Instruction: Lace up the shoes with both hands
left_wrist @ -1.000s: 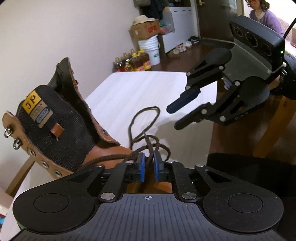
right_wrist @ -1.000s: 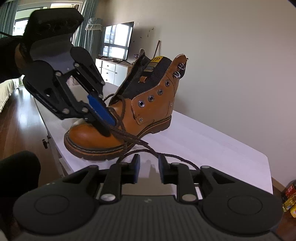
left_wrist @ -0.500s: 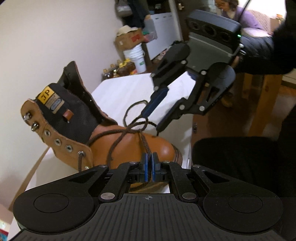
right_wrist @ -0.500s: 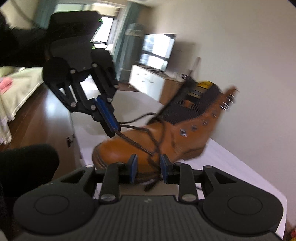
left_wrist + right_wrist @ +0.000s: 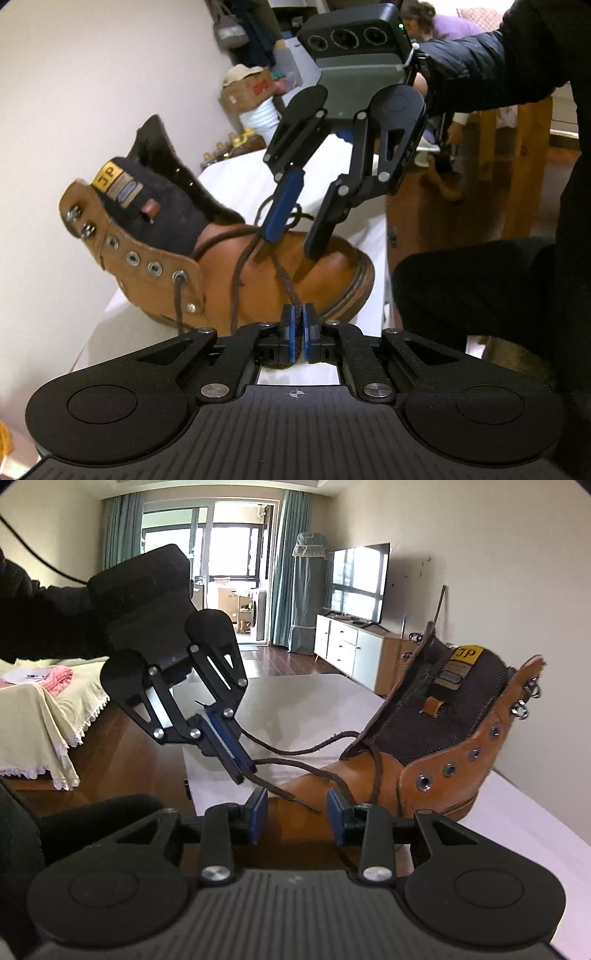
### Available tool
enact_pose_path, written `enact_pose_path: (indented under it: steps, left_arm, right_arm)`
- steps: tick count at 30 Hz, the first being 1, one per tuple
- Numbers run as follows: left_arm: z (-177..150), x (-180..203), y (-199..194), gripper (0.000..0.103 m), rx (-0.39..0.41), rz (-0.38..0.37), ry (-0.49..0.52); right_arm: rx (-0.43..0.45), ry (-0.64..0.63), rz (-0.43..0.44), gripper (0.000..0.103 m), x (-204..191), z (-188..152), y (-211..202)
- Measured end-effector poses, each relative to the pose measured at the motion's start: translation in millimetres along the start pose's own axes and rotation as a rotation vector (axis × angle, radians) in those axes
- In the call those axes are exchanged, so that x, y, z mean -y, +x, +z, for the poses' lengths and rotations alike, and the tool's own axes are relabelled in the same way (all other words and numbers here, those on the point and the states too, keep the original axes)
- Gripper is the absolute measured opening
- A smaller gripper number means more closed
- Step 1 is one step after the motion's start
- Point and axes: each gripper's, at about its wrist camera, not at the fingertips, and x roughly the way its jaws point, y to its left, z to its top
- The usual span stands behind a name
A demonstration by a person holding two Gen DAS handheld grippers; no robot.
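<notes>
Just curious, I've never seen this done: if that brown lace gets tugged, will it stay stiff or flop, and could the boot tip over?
The lace probably flops: it sags in loose curves from the left gripper to the boot. Its woven surface likely grips the pads. The boot looks heavy-soled and sits flat on the table, so tipping seems unlikely.

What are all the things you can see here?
Tan leather lace-up boot: one, brown with black tongue, lying on the table.
Dark brown bootlace: one, running from the boot's eyelets to the left gripper.
White table: one, under the boot.
Flat black television: one, on a white cabinet by the wall.
Cardboard box: one, brown, far behind the table.
Left gripper: black with blue pads, shut on the bootlace.
Right gripper: black with blue pads, jaws opening, lace tip between them, unpinched.
</notes>
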Motion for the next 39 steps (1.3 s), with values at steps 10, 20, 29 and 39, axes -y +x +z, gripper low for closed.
enact_pose_path:
  steps: [10, 20, 29, 39]
  left_arm:
    - [-12.7, -3.7, -3.6, 0.005, 0.034, -0.002, 0.032]
    - [-19.5, -6.3, -1.0, 0.007, 0.022, 0.032, 0.018]
    - [-15.2, -8.5, -5.0, 0.014, 0.071, 0.054, -0.052]
    - [18.8, -9.3, 17.0, 0.013, 0.123, -0.027, 0.027]
  right_arm:
    - [-0.019, 0.052, 0.058, 0.038, 12.3, 3.2, 14.2]
    - [-0.062, -0.002, 0.074, 0.005, -7.9, 8.6, 1.1]
    - [-0.081, -0.073, -0.016, 0.002, -25.0, 14.2, -5.9]
    - [-0.121, -0.184, -0.053, 0.002, -37.6, 16.5, -10.6]
